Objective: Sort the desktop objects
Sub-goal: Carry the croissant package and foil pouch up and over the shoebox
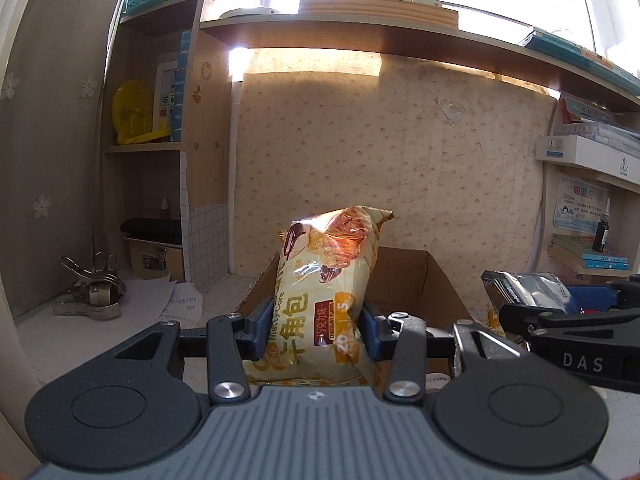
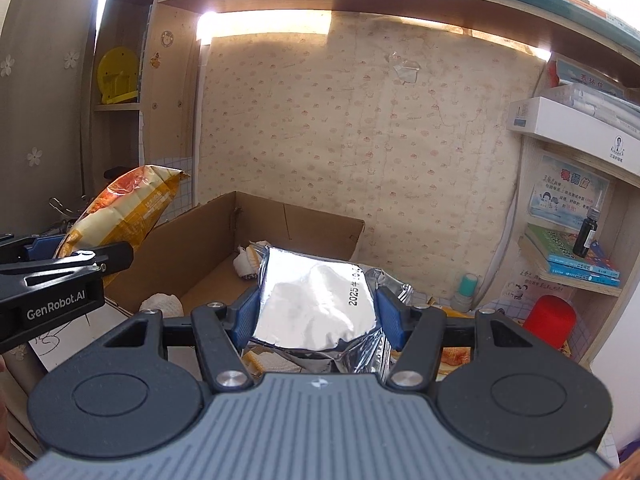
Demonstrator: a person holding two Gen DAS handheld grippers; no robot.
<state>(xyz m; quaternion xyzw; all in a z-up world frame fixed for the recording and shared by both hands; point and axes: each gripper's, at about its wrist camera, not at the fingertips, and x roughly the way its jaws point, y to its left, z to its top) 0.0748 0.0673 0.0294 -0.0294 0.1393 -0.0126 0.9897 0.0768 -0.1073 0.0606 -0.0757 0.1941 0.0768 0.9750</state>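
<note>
A: How do the two grippers sit?

B: The left gripper (image 1: 312, 330) is level, its blue pads clamped on the sides of a yellow bread packet (image 1: 324, 288) that stands upright between them, above the near left wall of the cardboard box (image 1: 416, 276); the right gripper (image 2: 316, 316) is also level, pinching a silver foil packet (image 2: 316, 300) held over the box's near right corner.

A: What does each view add?

B: The right wrist view looks into the box (image 2: 216, 280); white wrapped items (image 2: 246, 262) lie on its floor; a red cup (image 2: 550, 320) stands at the right; the left wrist view alone shows metal clips (image 1: 94, 290) on the desk, left.
</note>
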